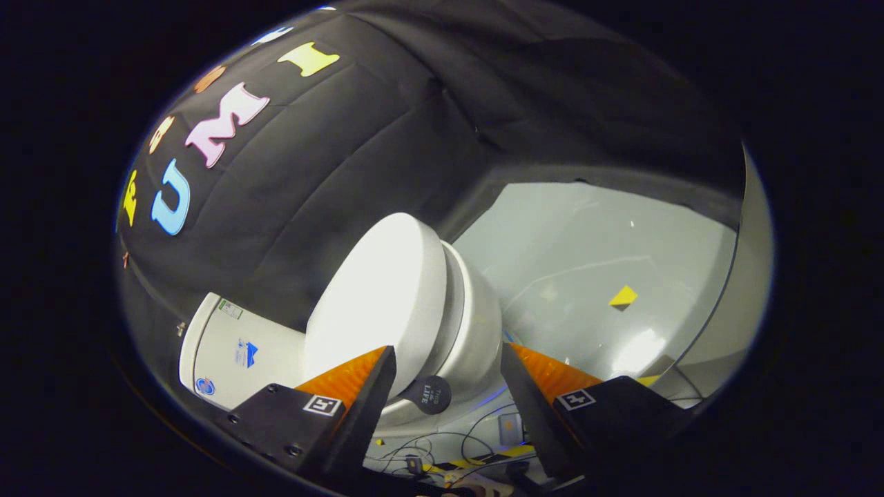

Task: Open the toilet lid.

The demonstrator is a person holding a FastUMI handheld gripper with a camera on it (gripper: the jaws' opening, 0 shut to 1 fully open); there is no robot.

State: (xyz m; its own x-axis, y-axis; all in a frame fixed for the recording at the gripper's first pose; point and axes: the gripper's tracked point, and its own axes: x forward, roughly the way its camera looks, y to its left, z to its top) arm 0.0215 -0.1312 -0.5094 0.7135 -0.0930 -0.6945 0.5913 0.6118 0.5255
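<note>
The gripper (447, 359) hangs with its fingers spread wide and nothing clasped, and the toilet (469, 324) sits just ahead of them, tilted in the view, with its tank (235, 352) off beyond the left finger. The lid (376, 297) lies shut on the seat, its front edge curving into the gap between the fingertips, and a small dark round tab (429, 395) juts out under that edge nearer the left fingertip. I'd judge the lift must start there, at the front edge, swinging the lid back toward the tank.
</note>
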